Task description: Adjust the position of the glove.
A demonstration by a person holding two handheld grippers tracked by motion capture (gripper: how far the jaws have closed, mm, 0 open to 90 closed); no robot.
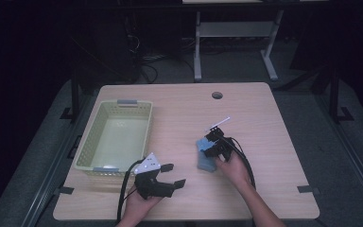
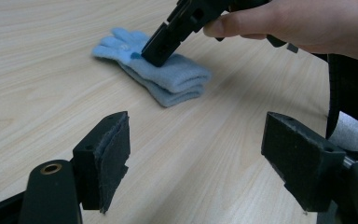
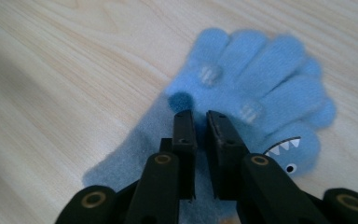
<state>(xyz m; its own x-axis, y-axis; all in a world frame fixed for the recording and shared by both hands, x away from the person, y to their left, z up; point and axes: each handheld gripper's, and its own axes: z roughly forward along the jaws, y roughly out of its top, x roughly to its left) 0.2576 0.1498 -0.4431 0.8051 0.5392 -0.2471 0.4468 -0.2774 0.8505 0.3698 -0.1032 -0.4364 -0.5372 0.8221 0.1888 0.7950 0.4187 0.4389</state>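
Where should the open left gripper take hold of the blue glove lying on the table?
Probably at the cuff end of the blue glove, which lies flat and folded into a thick edge facing the left gripper. Come in low along the table; the right gripper is already pinching near the fingers.

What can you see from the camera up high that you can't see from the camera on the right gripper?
High view alone: the yellow basket on the left of the table, the left gripper with its jaws wide apart, both hands, and the floor and desk legs beyond.

Right gripper view alone: the glove's shark face with white teeth and small grey patches on its fingers.

Both: the blue gloves lying on the wooden table, and the right gripper down on them, jaws nearly together.
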